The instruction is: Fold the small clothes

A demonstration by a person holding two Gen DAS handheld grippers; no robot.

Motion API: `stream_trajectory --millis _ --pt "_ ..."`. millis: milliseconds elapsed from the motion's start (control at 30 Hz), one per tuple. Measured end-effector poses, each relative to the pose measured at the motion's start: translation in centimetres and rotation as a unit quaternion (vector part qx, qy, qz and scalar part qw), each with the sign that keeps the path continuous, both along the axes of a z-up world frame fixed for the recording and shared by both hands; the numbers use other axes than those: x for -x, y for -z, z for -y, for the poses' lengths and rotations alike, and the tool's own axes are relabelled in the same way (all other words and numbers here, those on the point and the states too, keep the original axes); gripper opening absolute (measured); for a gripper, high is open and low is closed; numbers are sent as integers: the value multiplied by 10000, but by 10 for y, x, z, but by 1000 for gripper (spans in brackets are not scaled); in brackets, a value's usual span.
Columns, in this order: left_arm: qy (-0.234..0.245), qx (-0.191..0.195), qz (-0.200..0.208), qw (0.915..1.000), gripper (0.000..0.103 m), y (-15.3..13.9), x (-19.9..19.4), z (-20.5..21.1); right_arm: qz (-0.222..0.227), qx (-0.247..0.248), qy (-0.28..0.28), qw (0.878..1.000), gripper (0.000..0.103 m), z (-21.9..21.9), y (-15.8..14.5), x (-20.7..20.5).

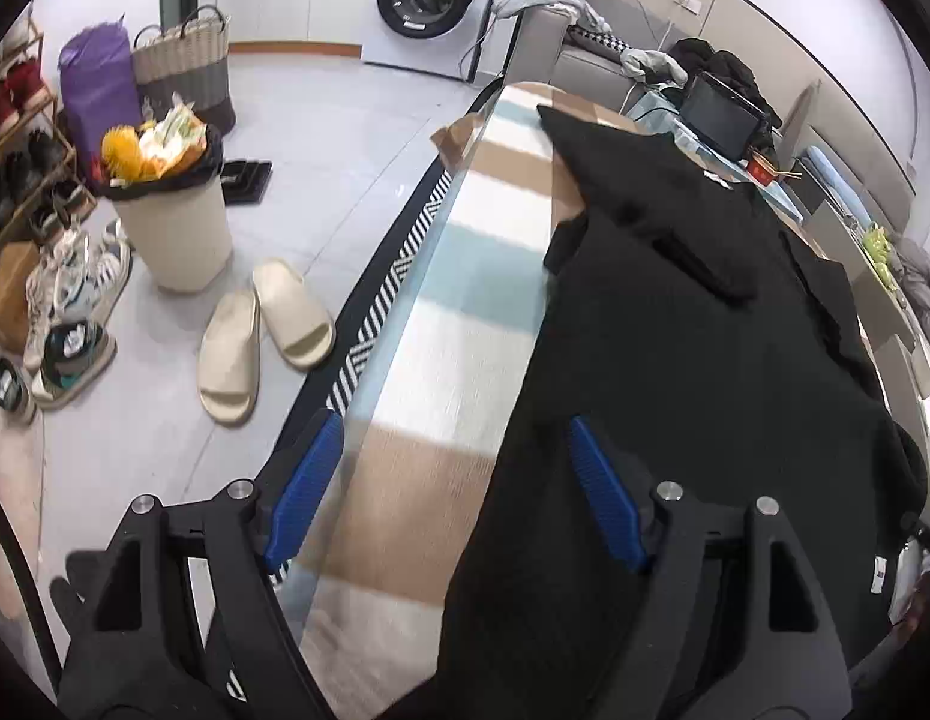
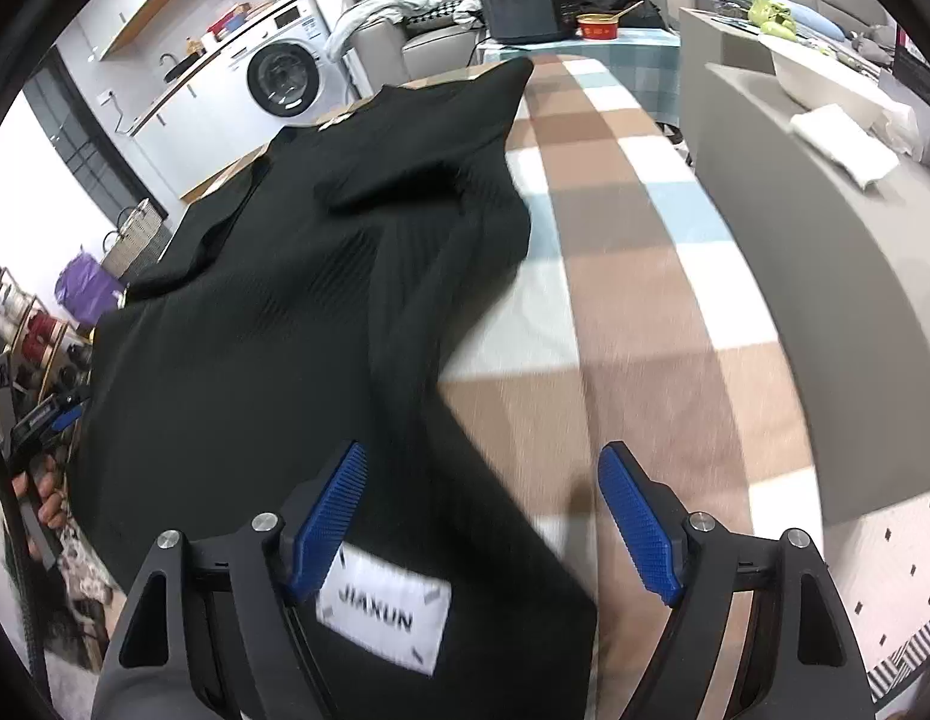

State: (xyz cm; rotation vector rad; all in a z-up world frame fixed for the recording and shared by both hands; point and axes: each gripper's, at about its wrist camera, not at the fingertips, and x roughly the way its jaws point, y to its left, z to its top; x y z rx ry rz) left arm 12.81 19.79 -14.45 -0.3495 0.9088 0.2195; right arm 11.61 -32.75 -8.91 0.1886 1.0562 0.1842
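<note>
Spread across a checked tablecloth of tan, white and pale blue squares: a black ribbed garment, lying mostly flat with soft folds, one pointed corner reaching toward the far end of the table. Near hem close under both grippers; white sewn label reading JIAXUN lying on the fabric by the right gripper's left pad.

Grey sofa arm along the table's right side, a folded white cloth on top of it. White front-loading washing machine against the far wall. Cream waste bin on the tiled floor, stuffed with yellow and orange rubbish; a woven basket behind it. Pair of cream slides beside a zigzag-patterned rug edge.

Left gripper spread wide, blue pads apart, straddling the garment's edge and bare tablecloth, nothing pinched. Right gripper likewise released, pads well apart, garment hem and tablecloth between them, gripping nothing.
</note>
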Motion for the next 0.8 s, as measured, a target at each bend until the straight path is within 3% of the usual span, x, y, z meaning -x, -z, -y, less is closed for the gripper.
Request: stream_trajectory --millis 100,200,233,267,300,333,433,533,600,700,733,767,800 --pt "156 -3 6 9999 75 7 13 4 55 -18 -104 9999 78 -1 4 10" --pt "279 -37 -19 9996 60 10 12 13 90 71 -269 9996 58 -6 9 12" --pt "352 -49 -4 9994 51 11 14 17 117 160 -294 9994 37 -9 10 12" --pt "408 -106 10 9991 30 10 12 20 151 258 -354 9989 9 -12 9 11" --pt "518 -90 -14 9986 20 11 10 24 168 250 -443 9986 6 -14 8 11" --pt "597 -57 -27 9982 10 10 7 28 372 246 -465 9979 5 -15 2 12" --pt "573 66 11 9983 5 6 8 33 851 148 -156 9961 4 -7 -19 12" --pt "648 255 65 9976 5 0 13 35 919 -115 205 9955 5 7 -28 5" --pt "683 399 75 9968 6 -1 18 36 848 -234 217 9959 10 10 -25 1" --pt "684 455 -4 9966 8 -1 21 35 601 -478 91 9970 28 12 -15 -2" --pt "691 392 -16 9968 13 -1 21 37 549 -561 18 9969 43 13 -11 0" --pt "727 349 -21 9967 18 -1 21 38 522 -600 -65 9968 51 12 -8 1" --pt "759 333 -22 9966 20 -1 20 40 506 -592 -170 9968 51 11 -5 4"
